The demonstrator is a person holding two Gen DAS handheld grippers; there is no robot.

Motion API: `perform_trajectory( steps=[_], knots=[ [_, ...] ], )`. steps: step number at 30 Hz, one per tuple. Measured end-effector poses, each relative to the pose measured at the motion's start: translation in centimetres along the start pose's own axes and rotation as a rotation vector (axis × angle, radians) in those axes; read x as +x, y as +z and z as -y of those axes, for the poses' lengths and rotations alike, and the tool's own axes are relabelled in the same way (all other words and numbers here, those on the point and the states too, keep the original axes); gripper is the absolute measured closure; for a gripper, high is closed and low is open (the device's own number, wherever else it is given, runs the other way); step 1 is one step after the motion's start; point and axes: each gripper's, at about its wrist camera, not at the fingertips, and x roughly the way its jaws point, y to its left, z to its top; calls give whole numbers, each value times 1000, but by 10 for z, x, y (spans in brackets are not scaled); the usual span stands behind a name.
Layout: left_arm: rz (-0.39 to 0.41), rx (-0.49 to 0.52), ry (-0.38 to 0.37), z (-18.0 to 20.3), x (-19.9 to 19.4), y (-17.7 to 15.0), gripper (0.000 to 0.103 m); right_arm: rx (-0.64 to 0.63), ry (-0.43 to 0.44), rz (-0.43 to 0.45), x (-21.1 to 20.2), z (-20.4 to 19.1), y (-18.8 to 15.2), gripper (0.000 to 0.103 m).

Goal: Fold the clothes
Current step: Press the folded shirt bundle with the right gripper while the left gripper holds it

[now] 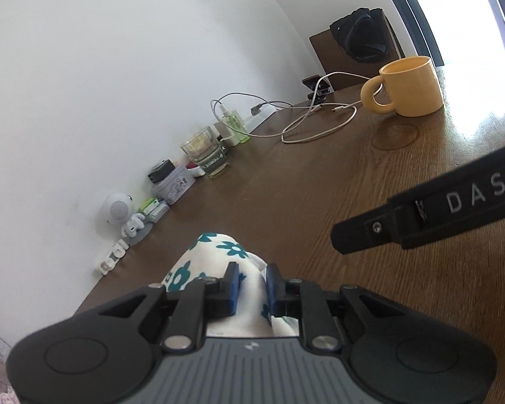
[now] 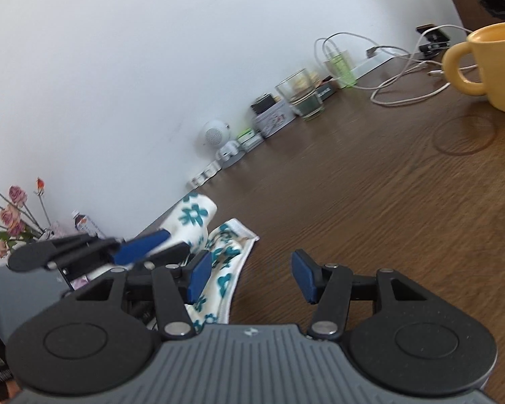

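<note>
Floral white cloth point(image 1: 215, 252) pinched in my left tool point(image 1: 252, 286).
My right tool point(image 2: 249, 276) gapes apart over the wooden counter point(image 2: 370, 202).

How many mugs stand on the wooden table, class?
1: the yellow mug stands on the table at its far right, beside the white cables. Others may lie out of view.

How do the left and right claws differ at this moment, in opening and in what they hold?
The left claw is shut on the floral cloth, its blue pads pinching the fabric; the right claw stands wide open and holds nothing. The left claw lifts the cloth off the wooden table; the right claw hangs beside it over bare wood. Both share the same black-and-blue build.
</note>
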Motion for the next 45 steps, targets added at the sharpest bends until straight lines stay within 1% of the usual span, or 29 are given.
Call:
perform_trajectory(
  steps=[5, 8, 9, 10, 13, 15, 19, 20, 22, 23, 25, 26, 29, 31, 33, 35, 39, 42, 45],
  knots=[
    [7, -105, -115, -2, 5, -5, 85, 17, -30, 19, -5, 12, 5, 49],
    [35, -174, -132, -18, -10, -8, 85, 24, -38, 21, -5, 15, 7, 49],
    [46, -209, -149, -25, -18, -9, 83, 24, -39, 21, -4, 15, 7, 49],
    [56, -255, -167, -36, -26, -12, 78, 23, -39, 20, -4, 15, 8, 49],
    [87, -391, -222, -69, -52, -21, 67, 15, -23, 13, 1, 8, 7, 49],
    [80, -478, -219, -93, -58, -31, 67, 5, 2, 8, 5, -1, 6, 49],
    [10, -672, -175, -137, -49, -62, 67, -34, 59, 2, 13, -26, 8, 49],
    [-18, -719, -181, -146, -45, -71, 67, -47, 69, 1, 16, -33, 8, 49],
    [-70, -815, -216, -160, -35, -87, 67, -80, 82, -7, 24, -47, 10, 50],
    [-88, -869, -245, -165, -29, -96, 66, -96, 86, -15, 28, -53, 10, 50],
    [-101, -973, -304, -172, -20, -112, 59, -121, 80, -37, 38, -63, 12, 50],
    [-102, -1022, -329, -174, -16, -119, 57, -126, 65, -52, 43, -66, 12, 50],
    [-80, -1082, -389, -178, -7, -131, 55, -114, 20, -88, 54, -64, 9, 50],
    [-71, -1094, -413, -178, -4, -133, 57, -92, 9, -107, 58, -59, 8, 50],
    [-69, -1101, -429, -178, -4, -135, 58, -71, 3, -126, 62, -55, 7, 54],
    [-68, -1109, -445, -179, -4, -137, 58, -53, -5, -147, 66, -52, 7, 56],
    [-65, -1123, -476, -180, -3, -141, 61, -25, 8, -162, 66, -49, 7, 58],
    [-69, -1138, -477, -185, -14, -151, 62, -5, 36, -180, 67, -51, 6, 59],
    [-72, -1159, -462, -192, -34, -170, 62, -21, 65, -205, 68, -63, 3, 59]
  ],
)
